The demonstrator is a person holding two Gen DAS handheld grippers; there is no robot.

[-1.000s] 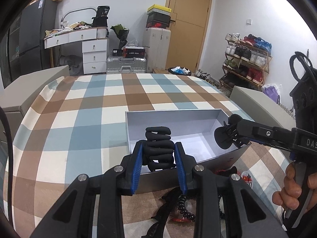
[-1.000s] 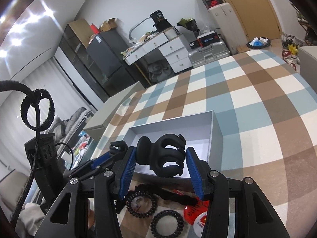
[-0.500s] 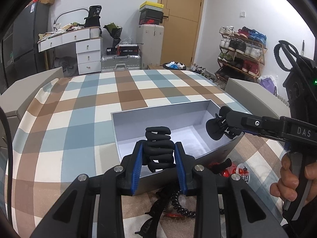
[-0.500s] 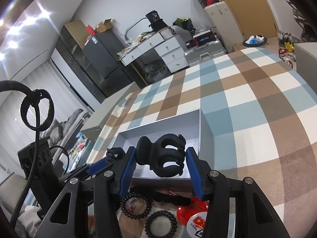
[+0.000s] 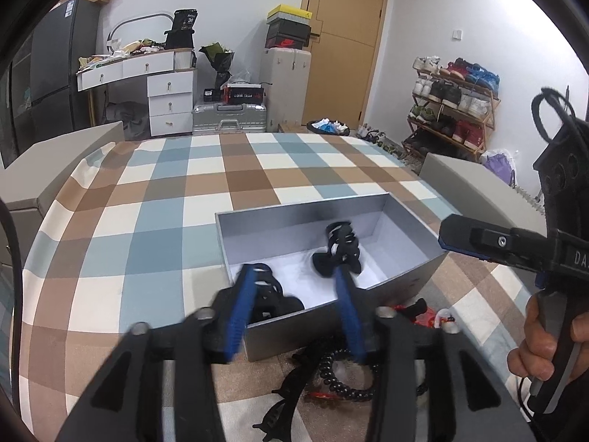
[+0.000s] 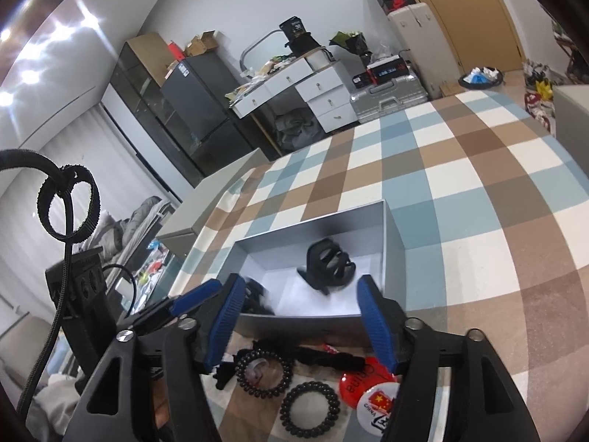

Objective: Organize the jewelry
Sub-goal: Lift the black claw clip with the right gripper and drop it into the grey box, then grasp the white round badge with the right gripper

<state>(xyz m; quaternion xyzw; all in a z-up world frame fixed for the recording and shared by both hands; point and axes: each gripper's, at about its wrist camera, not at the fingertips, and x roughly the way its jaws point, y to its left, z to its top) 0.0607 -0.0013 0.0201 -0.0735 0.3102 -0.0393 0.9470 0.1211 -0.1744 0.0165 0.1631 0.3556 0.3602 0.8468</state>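
I see a bench draped in a blue, brown and white checked cloth [image 5: 154, 221]. On it sits an open grey cardboard box [image 5: 294, 217], straight ahead of both grippers. Two black plastic claw hair clips lie inside it: one [image 5: 340, 254] toward the middle, the other [image 5: 270, 300] at the near wall. My left gripper [image 5: 294, 309] and right gripper [image 6: 302, 316] are each opening, fingers apart, nothing between them. Below the right fingers, outside the box, lie a black beaded bracelet [image 6: 264, 372], a black coiled hair tie [image 6: 309, 411] and red round badges [image 6: 362, 385]; I judge these nearest the right gripper.
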